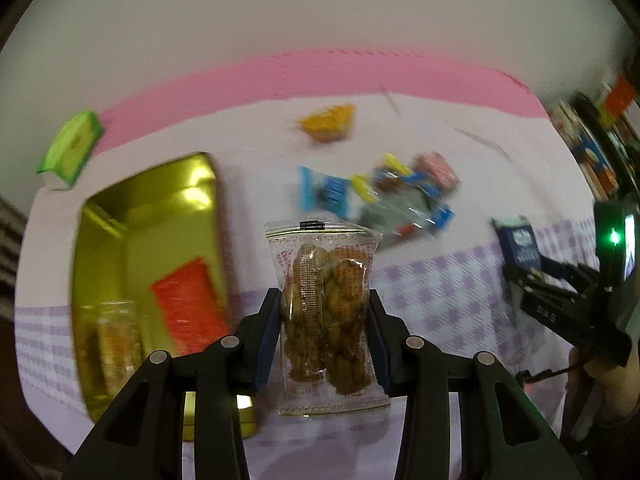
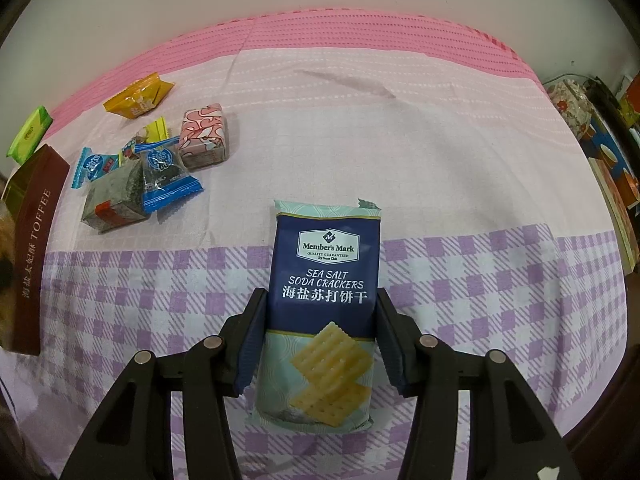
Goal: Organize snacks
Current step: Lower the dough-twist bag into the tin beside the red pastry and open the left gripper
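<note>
My left gripper (image 1: 324, 300) is shut on a clear packet of brown twisted biscuits (image 1: 326, 312), held above the bed beside an open gold tin (image 1: 172, 208). The tin holds an orange packet (image 1: 188, 308) and a clear packet of biscuits (image 1: 116, 340). My right gripper (image 2: 320, 304) is shut on a blue sea salt soda crackers pack (image 2: 324, 300) over the checked cloth; it also shows at the right of the left wrist view, as the right gripper (image 1: 520, 264). Loose snacks lie beyond: a pink-patterned block (image 2: 204, 136), a blue wrapped sweet (image 2: 168, 172), a grey block (image 2: 114, 200).
A yellow packet (image 2: 138, 98) and a green packet (image 2: 30, 134) lie near the pink band of the bedcover (image 2: 360, 28). The tin's brown toffee lid (image 2: 34, 248) stands at the left. Shelves with boxes (image 2: 612, 168) line the right edge. A pale wall is behind.
</note>
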